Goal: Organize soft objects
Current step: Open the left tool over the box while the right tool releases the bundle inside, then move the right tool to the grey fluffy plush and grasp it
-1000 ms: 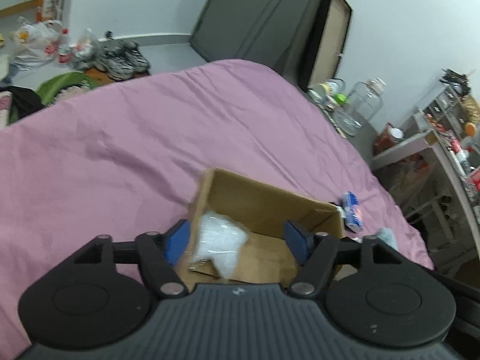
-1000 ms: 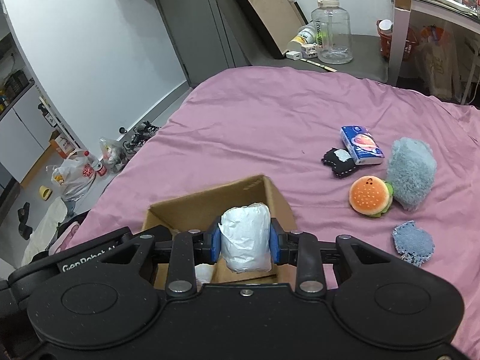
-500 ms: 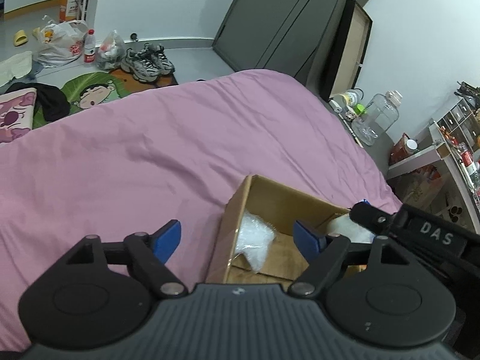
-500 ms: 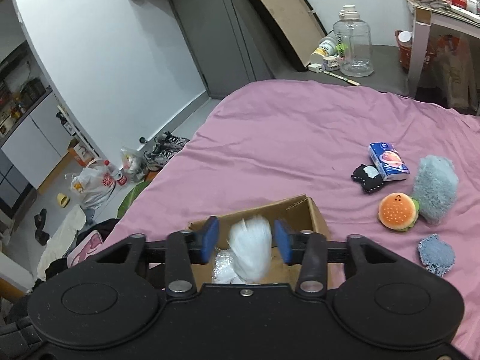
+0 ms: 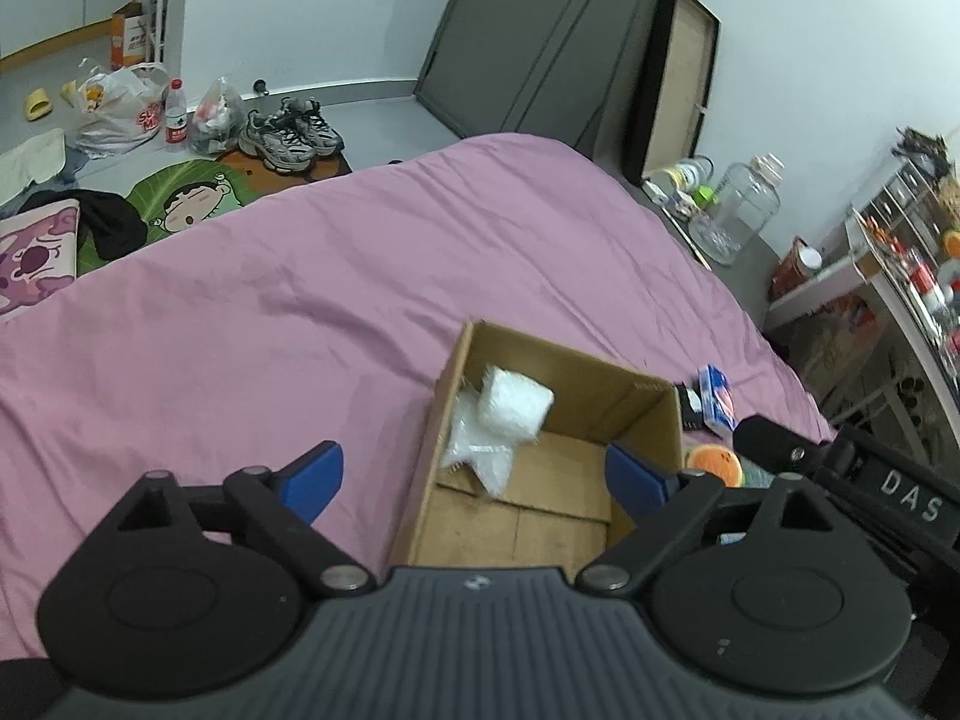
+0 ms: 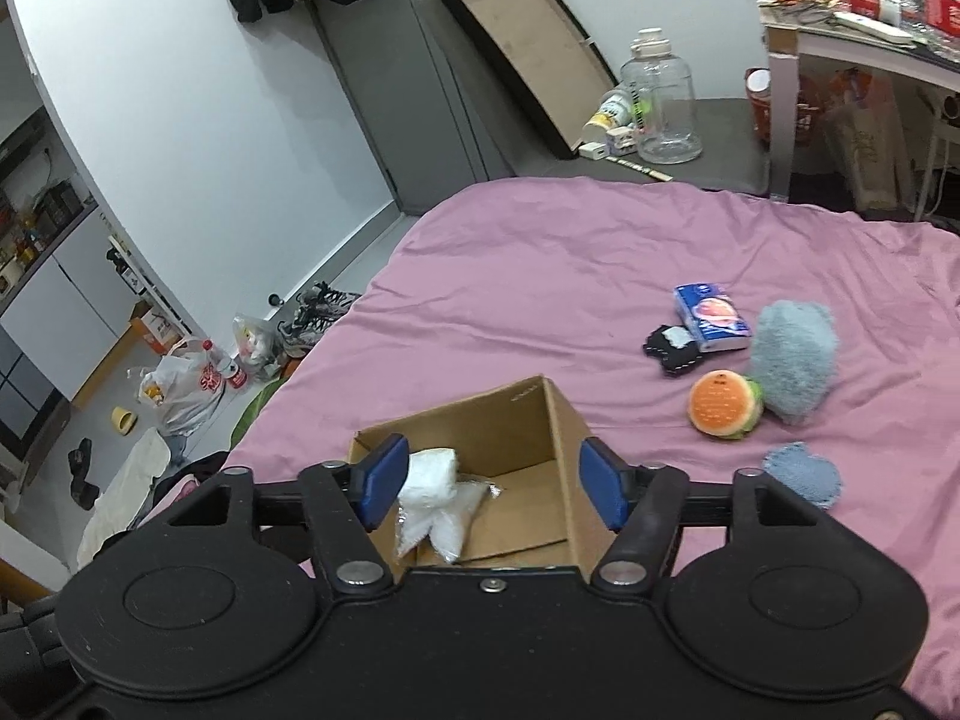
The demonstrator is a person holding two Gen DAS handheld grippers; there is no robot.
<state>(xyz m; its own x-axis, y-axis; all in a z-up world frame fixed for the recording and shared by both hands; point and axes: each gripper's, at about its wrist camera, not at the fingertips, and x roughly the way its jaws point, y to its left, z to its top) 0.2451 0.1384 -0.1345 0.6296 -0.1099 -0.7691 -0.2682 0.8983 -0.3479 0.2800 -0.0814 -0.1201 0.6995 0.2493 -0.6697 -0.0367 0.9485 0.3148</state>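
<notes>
Pink bedsheet (image 6: 540, 276) covered a bed in a cluttered room, with an open cardboard box (image 6: 564, 438) sitting on it. Inside the box lay two white soft packets (image 5: 510, 408), one resting on the other against a wall. Both claws hovered above the box, the left claw (image 5: 474, 474) spread wide and empty, the right claw (image 6: 492, 480) likewise wide and empty. Well apart on the sheet remained a burger plush (image 6: 723, 405), a fluffy grey toy (image 6: 795, 360), a blue tissue pack (image 6: 711, 315), a small black item (image 6: 672, 348) and a blue-grey pad (image 6: 804, 474), so most sorting seemed left
</notes>
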